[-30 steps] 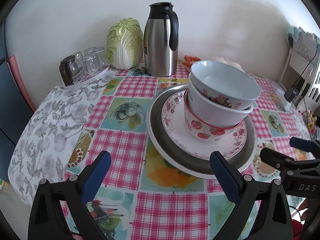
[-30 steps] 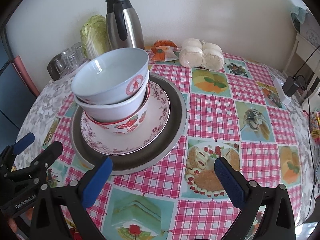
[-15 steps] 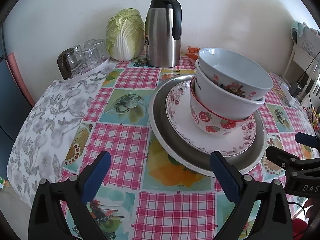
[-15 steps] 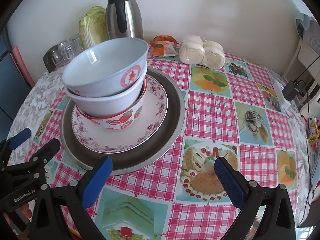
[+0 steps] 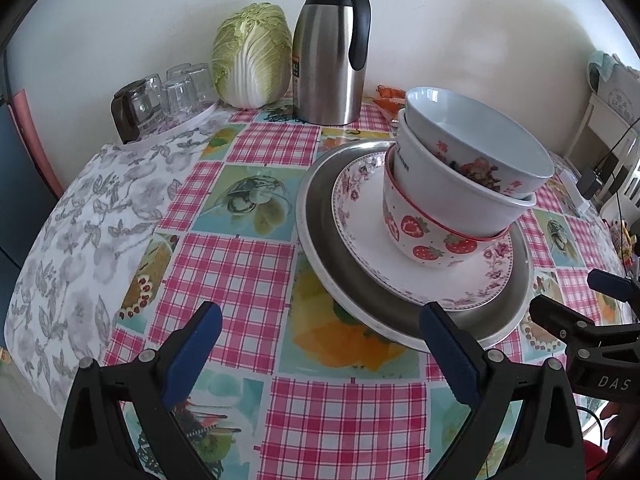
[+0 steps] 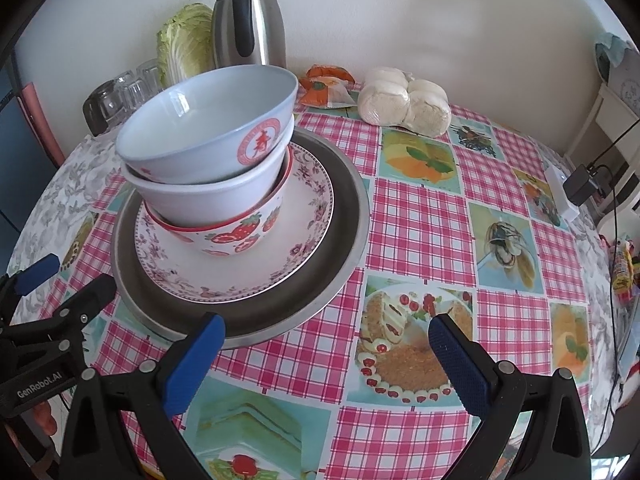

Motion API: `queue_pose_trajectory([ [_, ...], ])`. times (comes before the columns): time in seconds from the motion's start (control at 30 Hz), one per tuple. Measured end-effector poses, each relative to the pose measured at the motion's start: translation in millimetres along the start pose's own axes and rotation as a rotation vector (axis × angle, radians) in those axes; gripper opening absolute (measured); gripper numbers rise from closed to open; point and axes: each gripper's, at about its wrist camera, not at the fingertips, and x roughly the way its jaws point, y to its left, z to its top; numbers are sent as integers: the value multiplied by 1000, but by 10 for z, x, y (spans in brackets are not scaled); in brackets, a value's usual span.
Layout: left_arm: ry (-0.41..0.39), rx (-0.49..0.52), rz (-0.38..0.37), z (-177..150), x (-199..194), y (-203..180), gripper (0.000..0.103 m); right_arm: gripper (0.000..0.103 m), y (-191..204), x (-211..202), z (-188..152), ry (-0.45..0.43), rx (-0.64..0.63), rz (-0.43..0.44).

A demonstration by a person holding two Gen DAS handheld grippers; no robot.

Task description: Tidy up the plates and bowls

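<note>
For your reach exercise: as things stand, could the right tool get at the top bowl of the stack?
Probably yes. The right tool is open, the top bowl sits uncovered and nothing stands between them.

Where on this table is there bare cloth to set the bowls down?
Bare cloth lies right of the metal tray, between it and the white power strip, below the buns. Another patch lies left of the tray, over the grey floral cloth. The back edge is crowded: glasses, cabbage, thermos.
</note>
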Motion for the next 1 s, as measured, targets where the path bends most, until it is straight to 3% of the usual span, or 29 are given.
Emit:
queue_pose_trajectory([
  [1.0, 19, 19, 29, -18, 31, -8, 99, 103, -20, 26, -7, 7, 0, -11],
])
